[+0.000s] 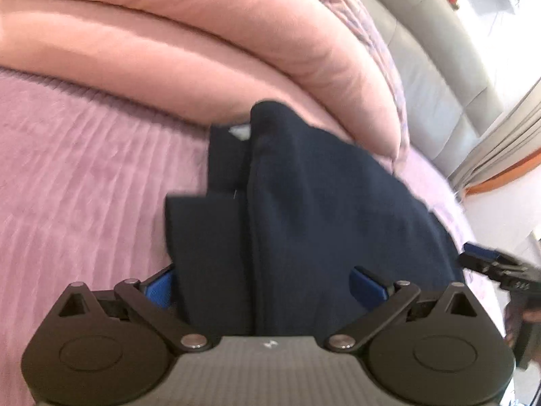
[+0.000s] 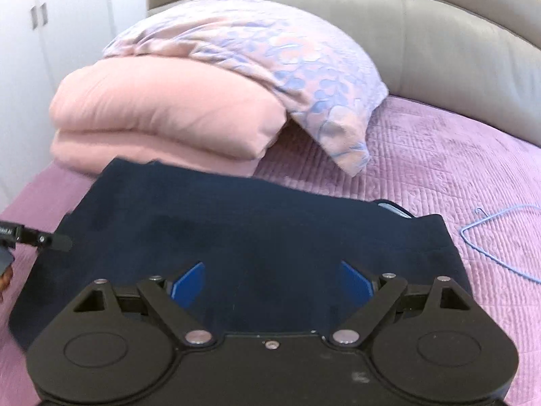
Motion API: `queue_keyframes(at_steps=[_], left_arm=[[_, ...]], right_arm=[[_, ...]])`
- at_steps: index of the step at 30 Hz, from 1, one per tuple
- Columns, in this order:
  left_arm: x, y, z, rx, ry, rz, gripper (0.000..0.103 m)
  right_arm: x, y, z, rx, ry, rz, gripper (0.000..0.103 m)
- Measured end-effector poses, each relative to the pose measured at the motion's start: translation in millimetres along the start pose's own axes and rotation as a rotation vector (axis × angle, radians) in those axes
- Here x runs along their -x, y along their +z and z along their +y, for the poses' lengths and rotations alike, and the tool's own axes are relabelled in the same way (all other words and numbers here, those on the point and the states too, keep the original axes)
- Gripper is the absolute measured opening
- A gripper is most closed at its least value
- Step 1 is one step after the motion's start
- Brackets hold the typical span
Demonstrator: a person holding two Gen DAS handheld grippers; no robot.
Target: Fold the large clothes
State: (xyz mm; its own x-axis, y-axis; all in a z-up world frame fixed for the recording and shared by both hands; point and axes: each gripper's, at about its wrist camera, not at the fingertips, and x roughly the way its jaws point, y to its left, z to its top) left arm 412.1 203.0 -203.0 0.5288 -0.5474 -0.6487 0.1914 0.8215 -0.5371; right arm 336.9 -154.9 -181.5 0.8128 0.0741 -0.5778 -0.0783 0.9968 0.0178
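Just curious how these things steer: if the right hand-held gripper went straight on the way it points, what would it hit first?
Probably the navy garment, which already lies between the open fingers of the right hand-held gripper. Beyond it sits the folded pink duvet; depth is hard to judge.

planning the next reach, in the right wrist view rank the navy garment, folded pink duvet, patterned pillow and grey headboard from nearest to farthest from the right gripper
1. Navy garment: directly under and ahead of the right gripper, whose jaws are open.
2. Folded pink duvet: beyond the garment, ahead to the left.
3. Patterned pillow: leaning on the duvet, further back.
4. Grey headboard: behind everything.
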Motion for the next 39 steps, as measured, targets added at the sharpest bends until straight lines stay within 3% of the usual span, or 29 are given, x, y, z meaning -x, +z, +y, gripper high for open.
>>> queue_keyframes(at_steps=[3, 7, 11, 13, 14, 15, 16, 20, 31, 34, 39], left_arm=[[-5.6, 5.7, 4.6, 0.062, -0.042, -0.038, 0.103], [4.0, -22.7, 6.3, 0.087, -0.165, -0.043, 0.103], [12.9, -52.9, -14.3, 0.008, -0.143, 0.001, 0.103], [12.2, -57.0, -27.7, -0.017, -0.115, 0.019, 0.098], [9.6, -56.0, -31.9, -0.008, -0.116, 0.026, 0.073], [7.6, -55.7, -35.2, 0.009, -0.108, 0.038, 0.037], [4.7, -54.9, -37.8, 0.027, -0.096, 0.047, 0.029], [12.9, -54.6, -67.0, -0.054, -0.037, -0.006, 0.025], [45.1, -33.7, -171.7, -0.131, -0.081, -0.117, 0.022], [43.0, -35.0, -207.3, -0.187, -0.087, -0.149, 0.021], [24.9, -42.6, -281.5, -0.314, -0.026, -0.160, 0.022]], right_arm=[[-14.6, -0.1, -3.4, -0.060, -0.090, -0.010, 0.102], [-36.7, -0.2, -13.3, -0.165, -0.172, -0.003, 0.102], [-43.4, -11.9, -18.4, -0.210, -0.138, 0.039, 0.102], [-40.0, -20.4, -14.6, -0.208, -0.143, 0.034, 0.102], [-38.1, -24.2, -12.5, -0.206, -0.143, 0.035, 0.102], [-35.4, -28.1, -9.6, -0.202, -0.146, 0.039, 0.102], [-31.7, -31.9, -6.5, -0.192, -0.150, 0.045, 0.102], [-17.1, -47.5, 4.6, -0.140, -0.159, 0.063, 0.103], [52.3, -103.8, 16.1, -0.059, -0.148, 0.039, 0.103], [74.6, -103.9, -2.9, -0.121, -0.056, 0.015, 0.102], [105.7, -85.4, -78.5, -0.382, 0.140, -0.059, 0.102]])
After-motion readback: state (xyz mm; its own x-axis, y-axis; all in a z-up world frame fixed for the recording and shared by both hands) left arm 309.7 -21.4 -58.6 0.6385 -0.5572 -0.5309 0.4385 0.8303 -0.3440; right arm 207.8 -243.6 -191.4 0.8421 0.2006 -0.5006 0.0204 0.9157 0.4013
